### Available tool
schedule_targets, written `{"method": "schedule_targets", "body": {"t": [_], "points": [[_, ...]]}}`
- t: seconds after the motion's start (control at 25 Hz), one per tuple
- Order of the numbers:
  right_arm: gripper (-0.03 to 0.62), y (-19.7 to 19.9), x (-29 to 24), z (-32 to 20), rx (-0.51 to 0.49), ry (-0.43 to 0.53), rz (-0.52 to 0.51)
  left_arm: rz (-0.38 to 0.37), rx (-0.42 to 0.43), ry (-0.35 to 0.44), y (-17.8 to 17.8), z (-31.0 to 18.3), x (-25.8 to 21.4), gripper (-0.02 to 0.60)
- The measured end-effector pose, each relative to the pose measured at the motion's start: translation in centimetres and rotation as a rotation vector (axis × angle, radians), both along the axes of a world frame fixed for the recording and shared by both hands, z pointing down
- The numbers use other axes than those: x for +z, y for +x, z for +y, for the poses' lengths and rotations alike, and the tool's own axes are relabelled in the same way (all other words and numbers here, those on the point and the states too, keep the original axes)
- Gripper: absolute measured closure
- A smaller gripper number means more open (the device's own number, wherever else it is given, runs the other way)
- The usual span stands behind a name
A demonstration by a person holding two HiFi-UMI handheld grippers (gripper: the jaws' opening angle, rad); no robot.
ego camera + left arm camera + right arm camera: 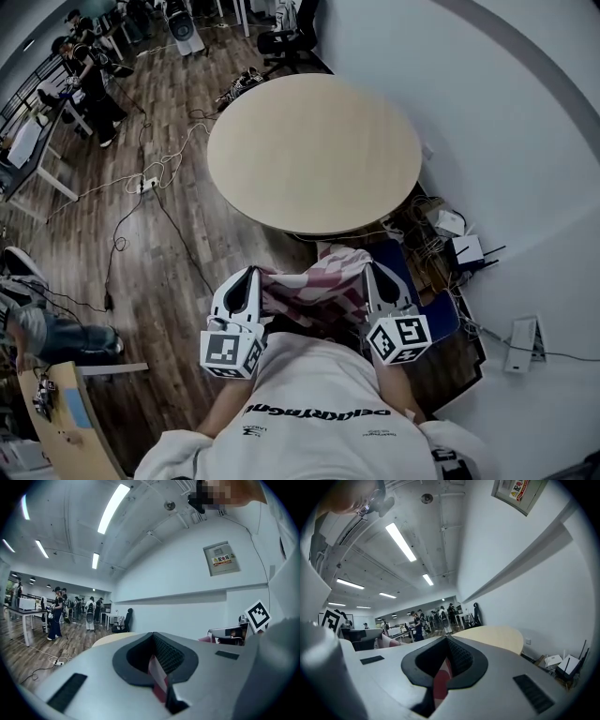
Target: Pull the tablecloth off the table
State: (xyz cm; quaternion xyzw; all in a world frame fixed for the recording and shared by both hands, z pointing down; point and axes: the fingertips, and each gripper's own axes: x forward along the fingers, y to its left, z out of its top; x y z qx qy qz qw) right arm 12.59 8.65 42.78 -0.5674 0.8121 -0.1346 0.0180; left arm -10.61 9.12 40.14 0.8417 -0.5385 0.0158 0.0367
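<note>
The round wooden table (pixel 314 150) stands ahead of the person. The red-and-white tablecloth (pixel 314 281) hangs bunched just off its near edge, strung between both grippers. The left gripper (pixel 249 277) is clamped tight on one end of the cloth. The right gripper (pixel 374 276) pinches the other.

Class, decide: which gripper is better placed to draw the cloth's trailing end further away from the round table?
Right, probably. The right gripper and left gripper are both shut on the tablecloth, but its loose end hangs nearer the right one, toward the table's edge.
</note>
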Motion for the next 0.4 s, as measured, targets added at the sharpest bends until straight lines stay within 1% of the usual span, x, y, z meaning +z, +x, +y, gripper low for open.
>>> {"method": "schedule_targets", "body": {"t": [0.2,0.4], "points": [[0.560,-0.2,1.2,-0.2,-0.005,-0.021,0.006,-0.005,-0.010,-0.016,-0.4,-0.1,0.9,0.566],[0.560,0.3,1.7,-1.0,-0.004,-0.020,0.005,-0.013,-0.015,-0.018,0.0,-0.6,1.5,0.566]]}}
